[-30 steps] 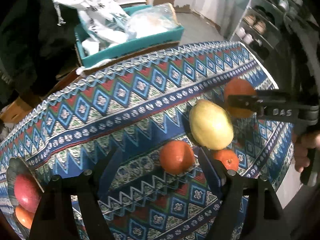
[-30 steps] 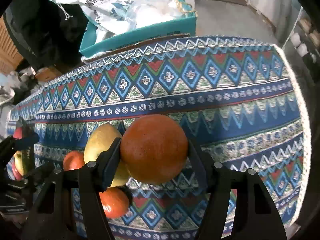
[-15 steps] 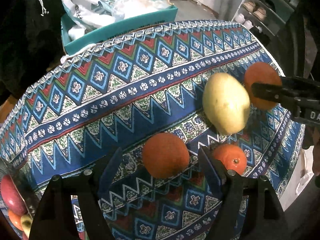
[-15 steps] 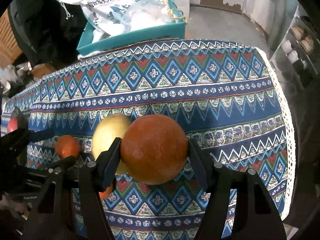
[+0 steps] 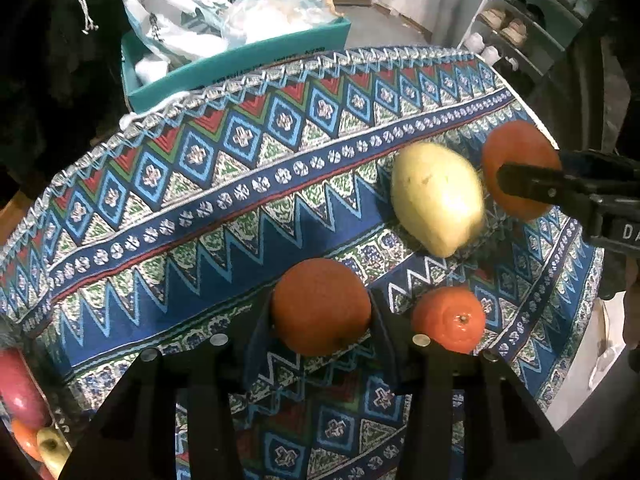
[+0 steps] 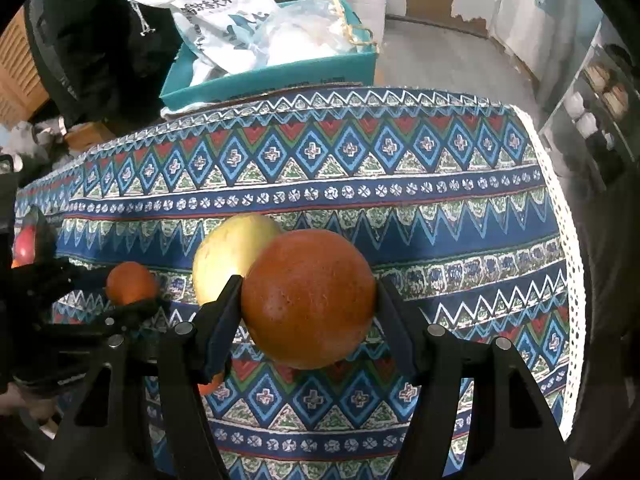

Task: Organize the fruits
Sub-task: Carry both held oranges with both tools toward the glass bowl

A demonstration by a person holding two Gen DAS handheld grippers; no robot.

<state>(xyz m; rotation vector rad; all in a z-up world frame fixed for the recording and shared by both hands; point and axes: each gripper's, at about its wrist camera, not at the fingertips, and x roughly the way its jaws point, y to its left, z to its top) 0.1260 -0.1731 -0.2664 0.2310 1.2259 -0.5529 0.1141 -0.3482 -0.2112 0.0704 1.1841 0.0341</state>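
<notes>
My left gripper (image 5: 320, 305) has its jaws closing on an orange (image 5: 320, 314) that rests on the patterned tablecloth (image 5: 200, 200); both pads touch its sides. To the right of it lie a small mandarin (image 5: 448, 324) and a large yellow pear-like fruit (image 5: 436, 200). My right gripper (image 6: 309, 285) is shut on a bigger orange (image 6: 308, 308), held just above the cloth beside the yellow fruit (image 6: 228, 256). In the left wrist view that gripper (image 5: 524, 186) and its orange (image 5: 516, 148) show at the right. The left gripper's orange (image 6: 130, 282) appears at the left of the right wrist view.
A bowl at the table's left edge holds a red apple (image 5: 16, 396) and other fruit. Behind the table stands a teal box (image 5: 240, 68) full of white bags. The cloth's lace edge (image 6: 568, 264) marks the right end of the table. A shoe rack (image 5: 520, 28) stands beyond.
The left gripper's fingers have closed in from wide apart onto the orange between them. The right gripper still holds its orange and has barely shifted.
</notes>
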